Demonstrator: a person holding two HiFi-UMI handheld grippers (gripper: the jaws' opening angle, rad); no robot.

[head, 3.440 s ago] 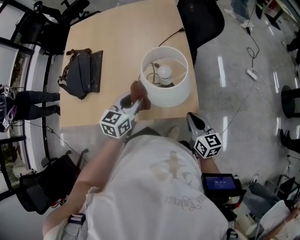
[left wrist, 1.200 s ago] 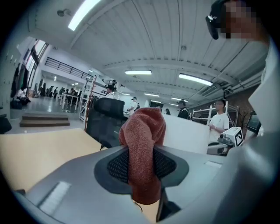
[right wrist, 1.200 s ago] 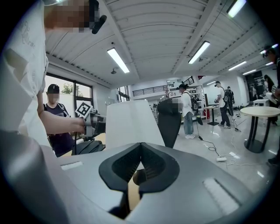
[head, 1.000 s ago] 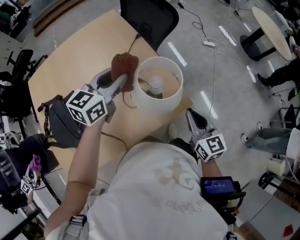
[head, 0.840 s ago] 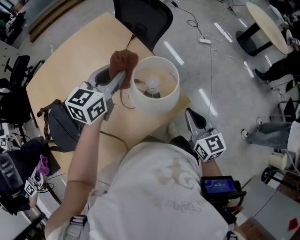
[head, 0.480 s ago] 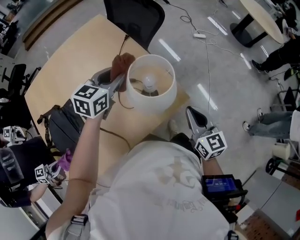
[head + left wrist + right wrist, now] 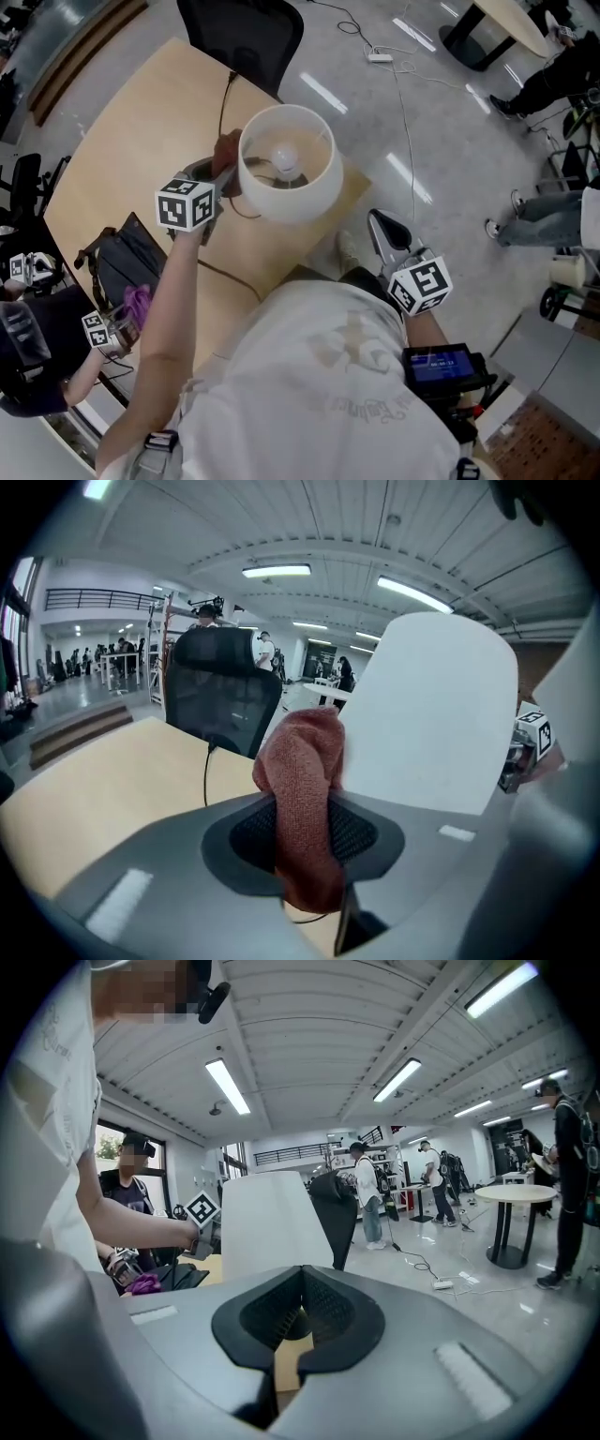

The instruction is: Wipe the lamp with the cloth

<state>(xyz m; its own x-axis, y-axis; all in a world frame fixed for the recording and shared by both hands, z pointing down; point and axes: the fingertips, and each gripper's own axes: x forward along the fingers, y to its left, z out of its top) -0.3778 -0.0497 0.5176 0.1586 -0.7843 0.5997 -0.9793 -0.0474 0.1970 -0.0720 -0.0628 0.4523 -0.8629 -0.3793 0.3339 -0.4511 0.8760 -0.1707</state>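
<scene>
While left gripper (image 7: 302, 832) fingers pinch bunched rust-red cloth (image 7: 305, 757), seemingly touching white lamp (image 7: 427, 714), right gripper's (image 7: 300, 1279) press together.

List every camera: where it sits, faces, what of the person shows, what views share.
Head view: on the head, steeply down at table, lamp; shirt, left arm, left gripper, right gripper show.
Left gripper view: rides that gripper, facing lamp; jaws clamp cloth.
Right gripper view: rides that gripper, facing lamp; shut jaws, shirt, left arm.
Shared: the lamp.
</scene>
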